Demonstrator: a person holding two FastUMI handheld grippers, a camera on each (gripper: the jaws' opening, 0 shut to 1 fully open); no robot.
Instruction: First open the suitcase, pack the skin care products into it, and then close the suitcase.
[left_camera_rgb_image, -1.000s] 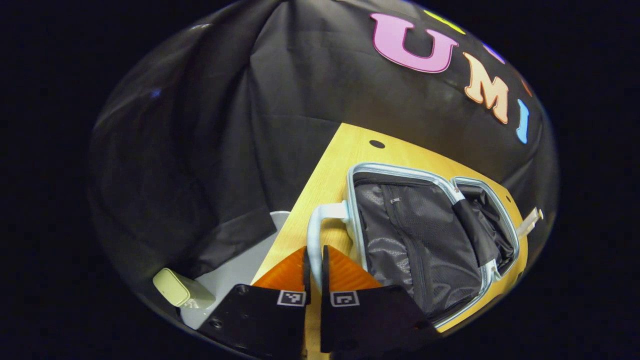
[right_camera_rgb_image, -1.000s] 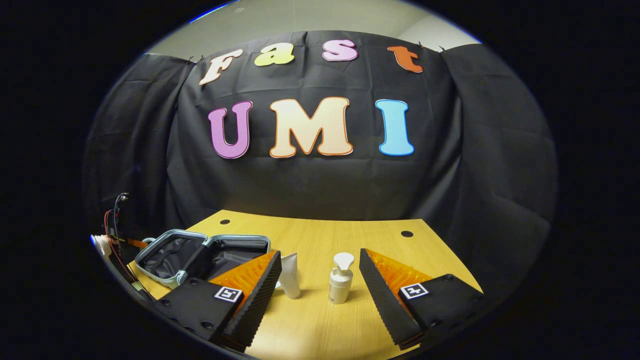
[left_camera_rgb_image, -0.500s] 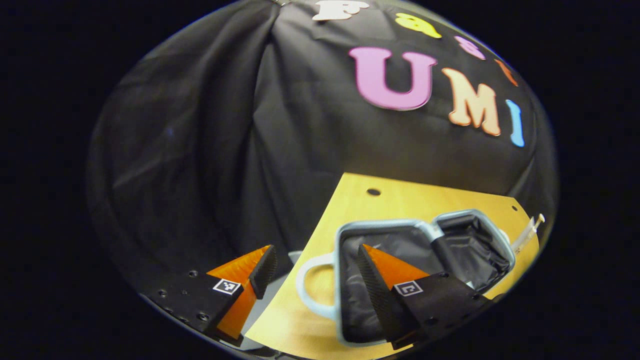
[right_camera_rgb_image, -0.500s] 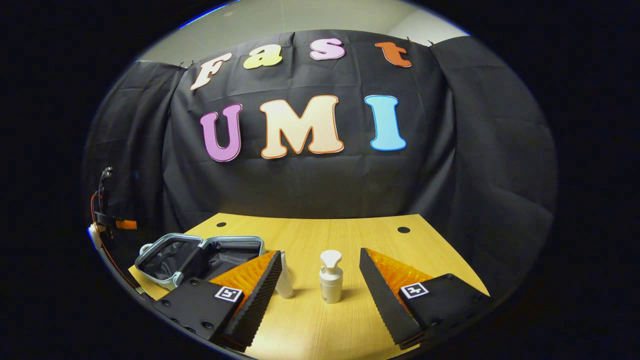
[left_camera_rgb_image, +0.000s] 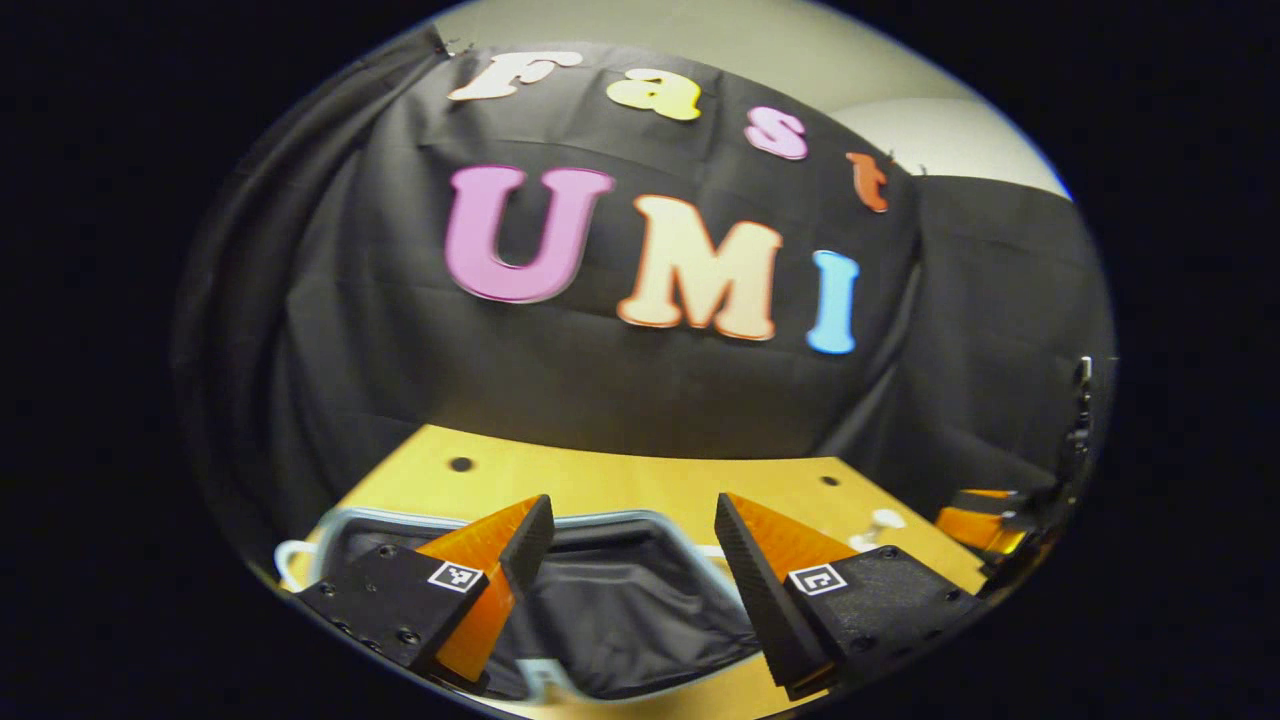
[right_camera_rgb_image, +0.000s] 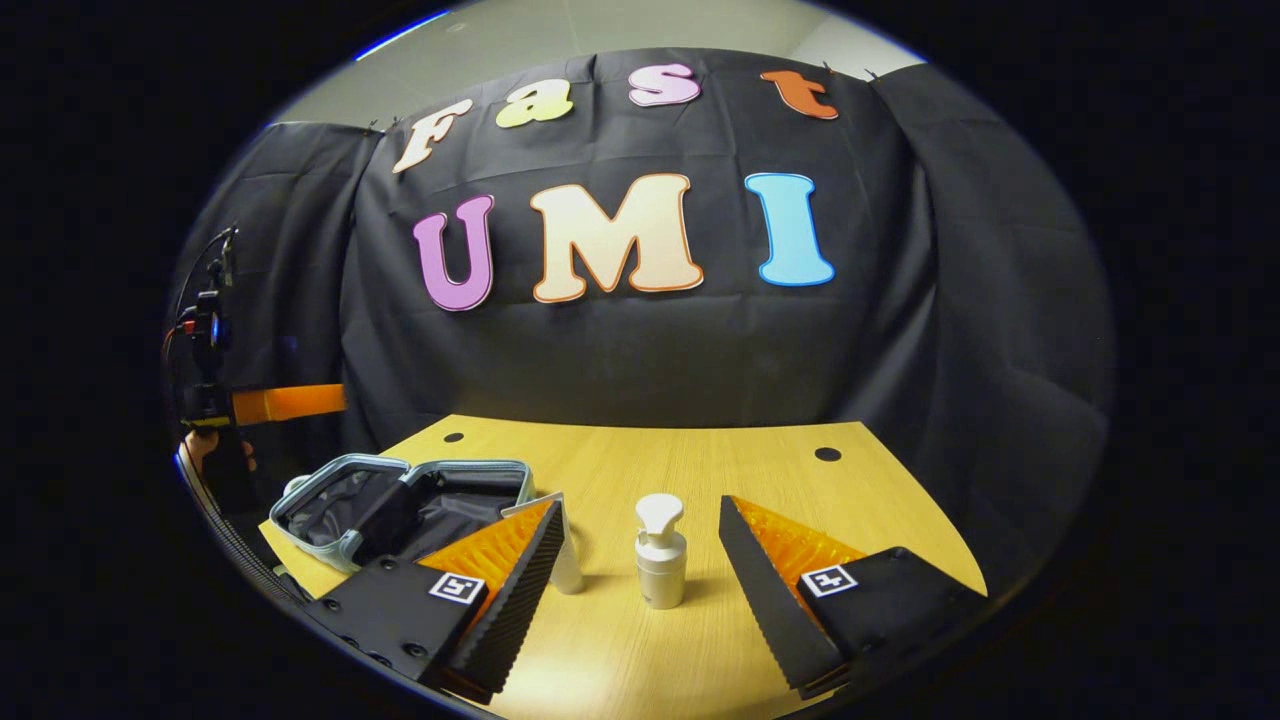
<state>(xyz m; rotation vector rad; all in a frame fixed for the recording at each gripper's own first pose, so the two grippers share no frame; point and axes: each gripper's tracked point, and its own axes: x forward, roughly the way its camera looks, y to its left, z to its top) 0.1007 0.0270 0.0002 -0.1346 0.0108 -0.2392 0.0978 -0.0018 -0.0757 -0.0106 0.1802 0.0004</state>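
Observation:
The light-blue suitcase (right_camera_rgb_image: 345, 545) lies open on the left of the wooden table (right_camera_rgb_image: 720, 460), its black lining showing. In the left gripper view my left gripper (left_camera_rgb_image: 632, 500) is open just above the suitcase's black lining (left_camera_rgb_image: 620, 600), holding nothing. My right gripper (right_camera_rgb_image: 640, 503) is open too, low over the table. A white pump bottle (right_camera_rgb_image: 660, 572) stands upright between and just beyond its fingers. A white tube (right_camera_rgb_image: 568, 572) stands beside the bottle, partly hidden by the left finger (right_camera_rgb_image: 520, 570).
The left gripper (right_camera_rgb_image: 300, 402) and the hand holding it (right_camera_rgb_image: 200, 450) hover above the suitcase's left side in the right gripper view. The right gripper's orange finger (left_camera_rgb_image: 975, 515) shows at the far right of the left gripper view. Black cloth walls the table's back and sides.
My left gripper has let go of the suitcase handle, opened, risen and swung right to face the back wall. The right gripper has barely shifted, staying open before the pump bottle.

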